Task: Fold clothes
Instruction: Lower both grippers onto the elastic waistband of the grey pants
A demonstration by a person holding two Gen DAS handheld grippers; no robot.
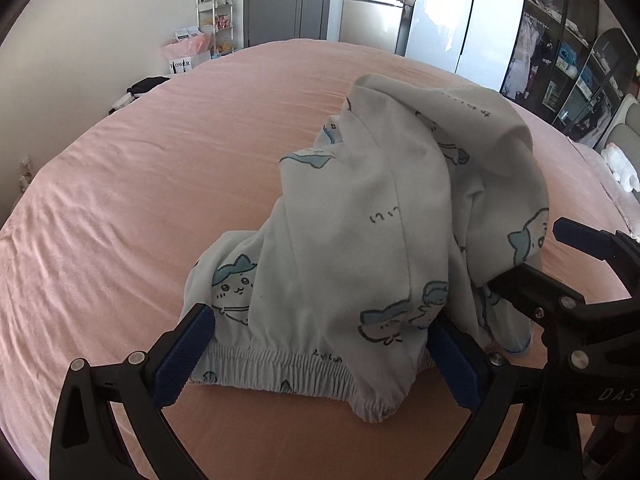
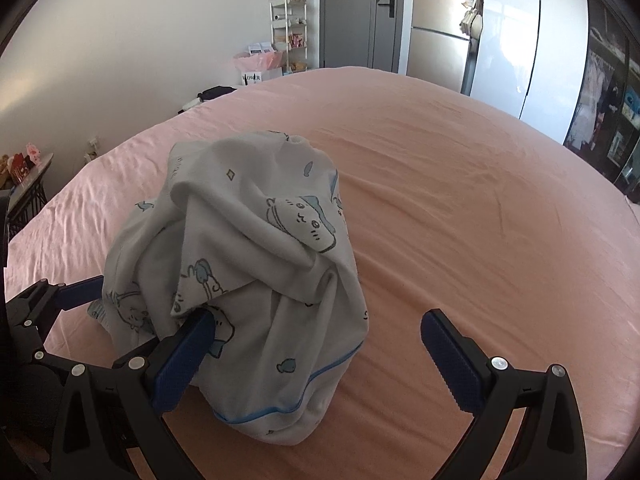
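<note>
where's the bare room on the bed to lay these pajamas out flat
Free: the wide pink sheet right of the crumpled pajamas toward the fridge, and the stretch left of the heap toward the white wall. Crowded: the near edge, where the open left claw and open right claw flank the heap.

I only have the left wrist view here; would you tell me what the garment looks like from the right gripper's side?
Observer: The garment has a blue-piped hem lying on the pink sheet between the right gripper's open fingers.
Operator: Is either of its fingers touching cloth?
Observer: Its left finger is against the pile; its right finger stands clear over bare sheet.
Operator: Anything beyond my frame?
Observer: A small side table with toys stands at the bed's far left.
</note>
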